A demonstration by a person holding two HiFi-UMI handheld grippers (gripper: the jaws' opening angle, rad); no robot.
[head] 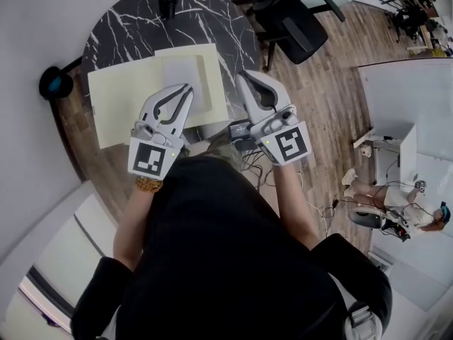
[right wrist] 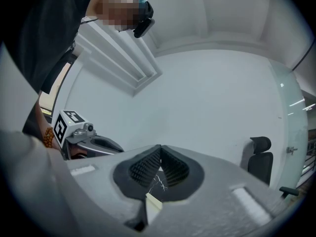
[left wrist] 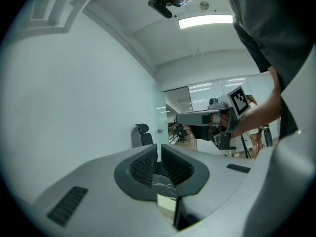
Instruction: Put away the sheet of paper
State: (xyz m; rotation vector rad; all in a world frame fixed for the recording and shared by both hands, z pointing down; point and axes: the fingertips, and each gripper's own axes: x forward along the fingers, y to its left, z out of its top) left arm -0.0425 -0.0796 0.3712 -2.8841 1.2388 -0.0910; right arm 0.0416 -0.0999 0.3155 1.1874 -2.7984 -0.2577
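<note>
Looking through the head view, I see the white sheet of paper (head: 182, 73) on a pale yellow open folder (head: 120, 101) on the round black marble desk (head: 127, 27). The gripper views show only a sliver of them, between the left gripper's (head: 188, 88) all-but-closed jaws and the right gripper's (head: 241, 76) jaws, pressed together empty.

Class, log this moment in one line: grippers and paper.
left gripper: jaws shut, empty | right gripper: jaws shut, empty | sheet of paper: untouched on yellow folder

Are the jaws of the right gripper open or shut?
Shut: the grey right gripper shows its ribbed pads meeting, nothing between them.
</note>
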